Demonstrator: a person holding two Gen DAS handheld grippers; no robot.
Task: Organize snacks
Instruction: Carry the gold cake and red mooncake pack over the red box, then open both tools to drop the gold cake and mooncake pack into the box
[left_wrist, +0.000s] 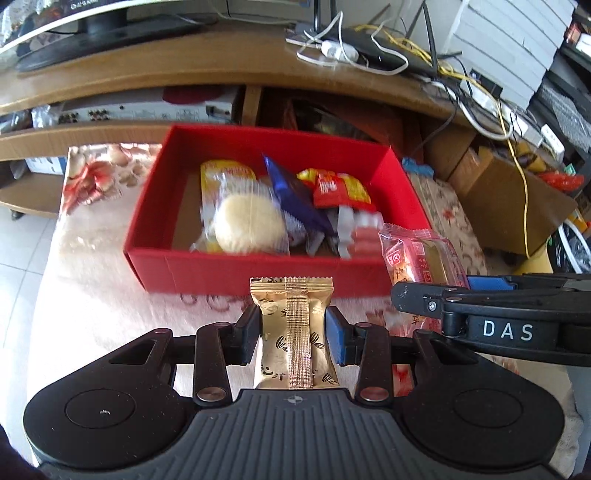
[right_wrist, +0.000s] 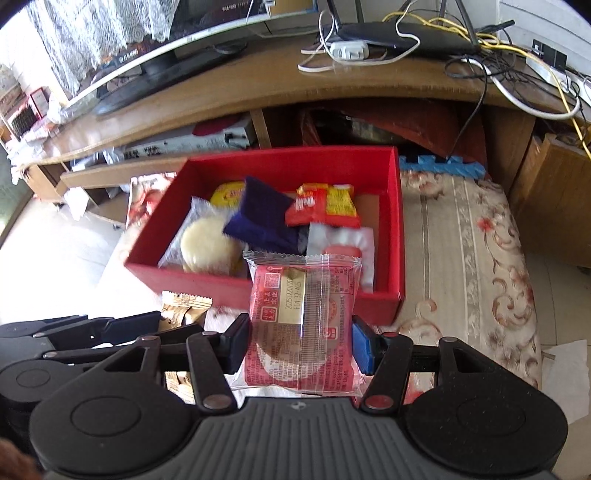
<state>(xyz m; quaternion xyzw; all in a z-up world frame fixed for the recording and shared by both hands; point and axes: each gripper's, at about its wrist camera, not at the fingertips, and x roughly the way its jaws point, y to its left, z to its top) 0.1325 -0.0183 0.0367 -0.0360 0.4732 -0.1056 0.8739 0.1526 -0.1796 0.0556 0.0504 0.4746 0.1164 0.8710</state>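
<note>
Snacks are in both grips: left gripper (left_wrist: 291, 334) fingers clamp a gold foil packet (left_wrist: 293, 332), right gripper (right_wrist: 301, 343) fingers clamp a red clear-wrapped cake (right_wrist: 303, 325); both hover before the red cardboard box (right_wrist: 391, 295); carry each over the near wall, release into the bare left corner, one at a time.

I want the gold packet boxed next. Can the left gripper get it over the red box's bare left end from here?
Probably yes. The left gripper is shut on the gold packet just short of the red box, and nothing stands between it and the bare left end.
</note>
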